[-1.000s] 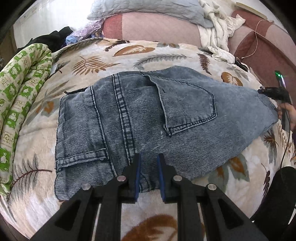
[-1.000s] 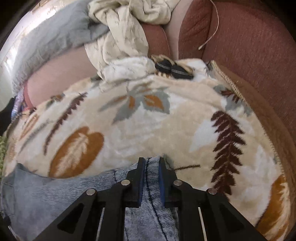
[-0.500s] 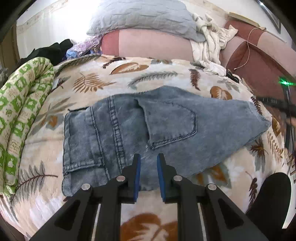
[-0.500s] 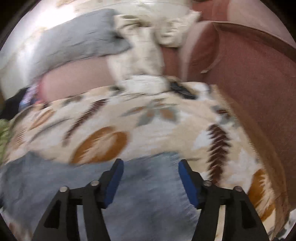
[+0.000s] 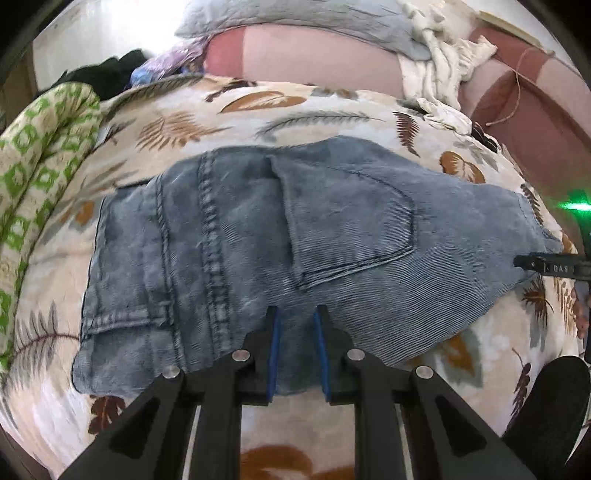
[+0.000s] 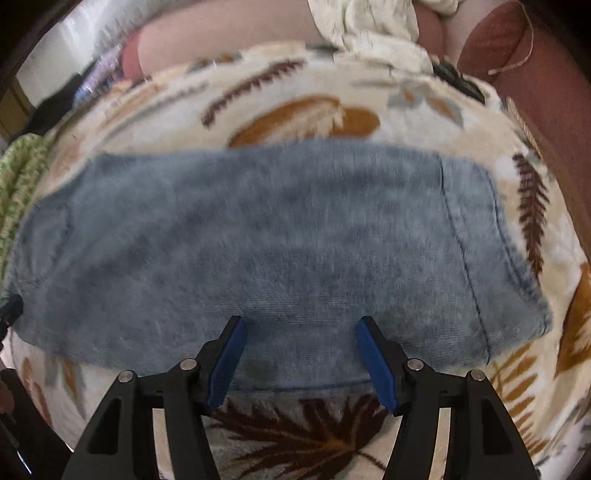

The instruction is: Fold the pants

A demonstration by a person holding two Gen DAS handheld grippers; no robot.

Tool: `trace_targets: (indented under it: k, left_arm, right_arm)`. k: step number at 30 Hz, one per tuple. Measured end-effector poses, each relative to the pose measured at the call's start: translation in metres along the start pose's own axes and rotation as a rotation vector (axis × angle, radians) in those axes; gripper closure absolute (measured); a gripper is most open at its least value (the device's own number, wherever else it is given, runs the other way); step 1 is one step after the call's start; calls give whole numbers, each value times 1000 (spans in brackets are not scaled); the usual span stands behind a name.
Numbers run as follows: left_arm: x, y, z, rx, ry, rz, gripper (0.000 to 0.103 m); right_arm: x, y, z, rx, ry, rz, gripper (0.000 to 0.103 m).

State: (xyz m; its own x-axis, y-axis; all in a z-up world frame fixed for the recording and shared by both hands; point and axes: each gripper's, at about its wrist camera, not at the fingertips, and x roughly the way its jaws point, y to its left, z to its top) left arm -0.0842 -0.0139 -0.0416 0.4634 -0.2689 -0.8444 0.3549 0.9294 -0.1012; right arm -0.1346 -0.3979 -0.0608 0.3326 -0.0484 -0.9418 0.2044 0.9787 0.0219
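Spread across the bed is a plush cream blanket [image 5: 280,122] printed with rust, brown and grey-green leaves, and lying flat in the middle of it are the pants [image 5: 295,236], a pair of faded blue denim jeans with a ribbed, streaky weave. They are already sitting as a compact, roughly rectangular bundle, with a back pocket [image 5: 351,221] and a double-stitched seam facing up, so the fold looks largely done; what seems to be left is a final tidy or one more fold. Just beyond the pants' near edge, the left gripper [image 5: 295,332] is hovering with its blue-padded jaws drawn narrow, a thin gap between them, and whether they are pinching any cloth cannot be told. Over the same near edge, seen in a blurred view, the right gripper [image 6: 297,343] is holding its jaws spread wide with nothing between them. To the left of the pants a green-and-white patterned quilt [image 5: 40,155] is lying rolled up. Behind the pants, a pale pink bolster [image 5: 314,62] and a grey quilted pillow [image 5: 314,18] are resting, with rumpled cream fabric [image 5: 439,70] beside them.
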Motion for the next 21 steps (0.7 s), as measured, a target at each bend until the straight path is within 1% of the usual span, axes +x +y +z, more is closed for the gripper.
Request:
trace_targets:
  k: [5, 7, 8, 9, 11, 14, 15, 17, 19, 21]
  left_arm:
    - [-4, 6, -3, 15, -16, -1, 85]
    - [-9, 2, 1, 28, -44, 4, 85]
    - [-12, 1, 3, 33, -58, 1, 84]
    - [-14, -1, 6, 34, -72, -12, 84]
    - [-16, -6, 10, 30, -91, -36, 83]
    - [-13, -15, 14, 42, -122, -48, 69]
    - [-11, -17, 14, 47, -131, -50, 68]
    - [-3, -17, 12, 45, -125, -61, 68]
    - [1, -15, 8, 47, -124, -59, 68]
    - [4, -14, 5, 63, -124, -52, 68]
  right_arm:
    - [-1, 3, -5, 12, 46, -19, 37]
    - [-5, 10, 2, 8, 76, -49, 37]
    - [-11, 18, 8, -19, 72, -65, 37]
    - [-14, 27, 16, -37, 58, -59, 37]
    - [-26, 44, 30, -67, 17, -8, 37]
    - [-36, 80, 57, -94, -55, 122, 37]
    - [-38, 95, 69, -108, -83, 168, 37]
    - [-34, 128, 92, -152, -129, 215, 37]
    - [-28, 152, 109, -189, -153, 225, 37]
    - [-16, 179, 131, -209, -154, 256, 37]
